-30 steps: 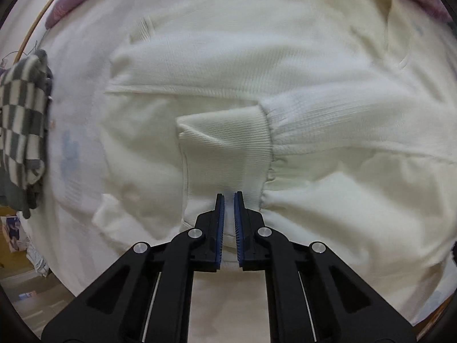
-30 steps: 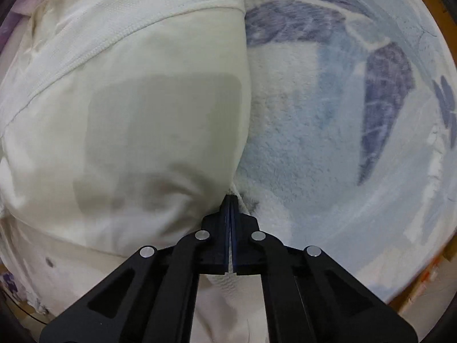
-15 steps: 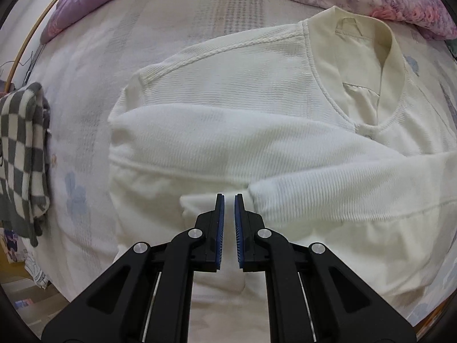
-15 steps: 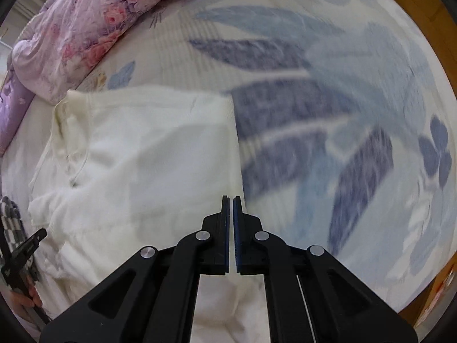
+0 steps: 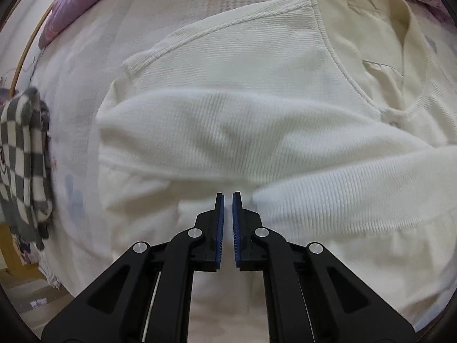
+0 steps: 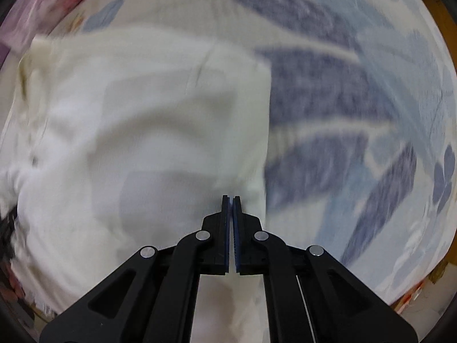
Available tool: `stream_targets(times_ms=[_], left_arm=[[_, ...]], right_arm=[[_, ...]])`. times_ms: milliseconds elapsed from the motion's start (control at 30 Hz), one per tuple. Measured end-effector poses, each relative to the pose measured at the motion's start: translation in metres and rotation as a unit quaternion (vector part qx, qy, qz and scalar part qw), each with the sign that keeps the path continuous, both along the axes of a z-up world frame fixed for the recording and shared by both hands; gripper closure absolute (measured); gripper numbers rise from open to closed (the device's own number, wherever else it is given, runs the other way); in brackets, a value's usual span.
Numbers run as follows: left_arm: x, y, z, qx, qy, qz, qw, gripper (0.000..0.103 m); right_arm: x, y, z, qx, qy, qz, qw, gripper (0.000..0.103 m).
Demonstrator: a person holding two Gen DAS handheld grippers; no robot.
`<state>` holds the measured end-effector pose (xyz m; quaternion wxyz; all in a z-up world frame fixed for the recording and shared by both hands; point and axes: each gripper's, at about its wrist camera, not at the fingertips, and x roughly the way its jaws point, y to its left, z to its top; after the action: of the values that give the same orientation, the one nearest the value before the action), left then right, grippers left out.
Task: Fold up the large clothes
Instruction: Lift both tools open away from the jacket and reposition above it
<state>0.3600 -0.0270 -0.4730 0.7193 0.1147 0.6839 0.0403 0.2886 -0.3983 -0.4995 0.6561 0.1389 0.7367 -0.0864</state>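
A cream ribbed long-sleeved top (image 5: 257, 91) lies on the bed with its collar at the upper right and both sleeves folded across its chest. My left gripper (image 5: 228, 197) hovers above the folded sleeves, jaws nearly closed with a narrow gap, holding nothing. In the right wrist view the same top (image 6: 148, 131) fills the left half, blurred by motion, its straight side edge running down the middle. My right gripper (image 6: 231, 198) is over that side edge near the hem, jaws closed to a thin slit, with no cloth seen between them.
A grey-and-white checkered cloth (image 5: 25, 160) lies at the bed's left edge. Purple and pink floral bedding (image 5: 74, 3) lies beyond the top. The bedsheet with blue leaf print (image 6: 357, 114) spreads to the right of the top. The wooden bed frame (image 6: 440, 3) shows at the far right.
Both grippers rose and pulled back from the top over the last second, then dropped slightly closer. The right gripper, pressed against cloth earlier, now holds nothing. The sleeves stay folded.
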Motion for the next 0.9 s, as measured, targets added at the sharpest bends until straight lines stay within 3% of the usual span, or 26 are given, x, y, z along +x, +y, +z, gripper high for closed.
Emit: stream_targets(times_ms=[133,200,300,433,533,667,733,800,867,900], left_arm=[[-0.024,0.008,0.005,-0.009,0.028,0.013,0.9995,0.098],[-0.042,0.016,-0.012,-0.018,0.038,0.028,0.9987,0.099],[-0.052,0.02,-0.019,-0.014,0.018,0.017,0.9996,0.099],[-0.055,0.024,-0.019,-0.012,0.012,0.008,0.9998,0.099],[-0.06,0.025,-0.015,-0.008,0.01,0.01,0.9999,0.094],[-0.061,0.03,-0.005,0.02,0.006,0.028,0.9994,0.058],[-0.062,0.045,0.002,0.004,0.004,0.04,0.9992,0.049],[-0.065,0.047,0.009,-0.006,0.003,0.044,0.999,0.043],[-0.071,0.049,0.018,-0.001,-0.002,0.037,0.9993,0.041],[-0.074,0.051,0.022,-0.002,-0.004,0.036,0.9994,0.041]], right_arm=[[-0.045,0.018,-0.001,0.005,0.035,0.013,0.999,0.1],[-0.062,0.021,-0.009,0.005,0.042,0.009,0.999,0.1],[-0.069,0.018,-0.029,0.005,0.039,-0.013,0.999,0.1],[-0.064,0.027,-0.026,-0.023,0.041,0.004,0.999,0.1],[-0.065,0.025,-0.024,-0.018,0.041,-0.005,0.999,0.1],[-0.067,0.007,-0.019,0.011,0.04,-0.05,0.998,0.097],[-0.066,0.001,-0.012,0.011,0.036,-0.058,0.998,0.087],[-0.068,-0.005,-0.003,0.0,0.029,-0.061,0.998,0.052],[-0.074,-0.011,0.014,-0.012,0.003,-0.076,0.997,0.027],[-0.077,-0.014,0.023,-0.006,-0.017,-0.085,0.996,0.025]])
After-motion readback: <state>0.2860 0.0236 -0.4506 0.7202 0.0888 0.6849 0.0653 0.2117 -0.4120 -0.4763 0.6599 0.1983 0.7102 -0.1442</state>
